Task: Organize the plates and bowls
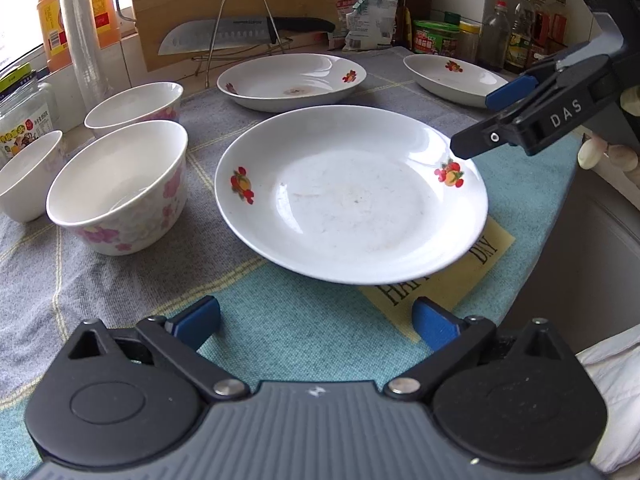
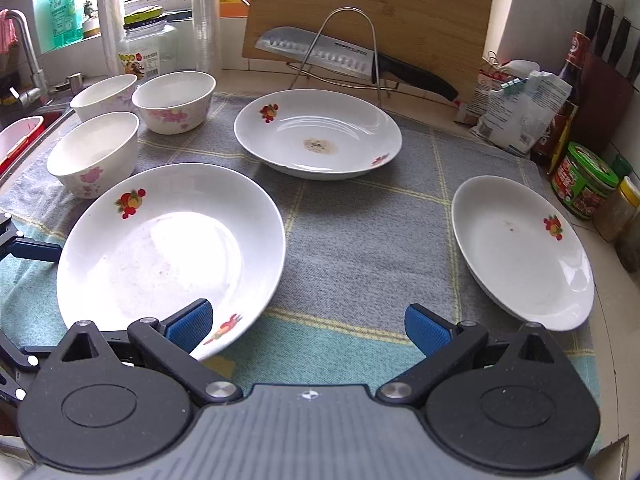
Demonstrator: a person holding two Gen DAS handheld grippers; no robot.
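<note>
Three white plates with fruit prints lie on a checked cloth: a near plate (image 1: 352, 196) (image 2: 168, 256), a back plate (image 1: 292, 80) (image 2: 318, 134) and a right plate (image 1: 454, 78) (image 2: 520, 252). Three white bowls with pink flowers (image 1: 120, 184) (image 2: 94, 152) stand at the left. My left gripper (image 1: 316, 324) is open and empty, just short of the near plate's front rim. My right gripper (image 2: 308, 326) is open and empty; its left finger hangs over the near plate's right rim. It also shows in the left wrist view (image 1: 496, 120).
A knife (image 2: 356, 58) rests on a wire rack before a wooden board (image 2: 372, 4). Jars, bottles and packets (image 2: 580, 176) line the right wall. A jar (image 1: 24, 120), rolls and bottles stand at the left. A sink with a tap (image 2: 24, 52) lies beyond the bowls.
</note>
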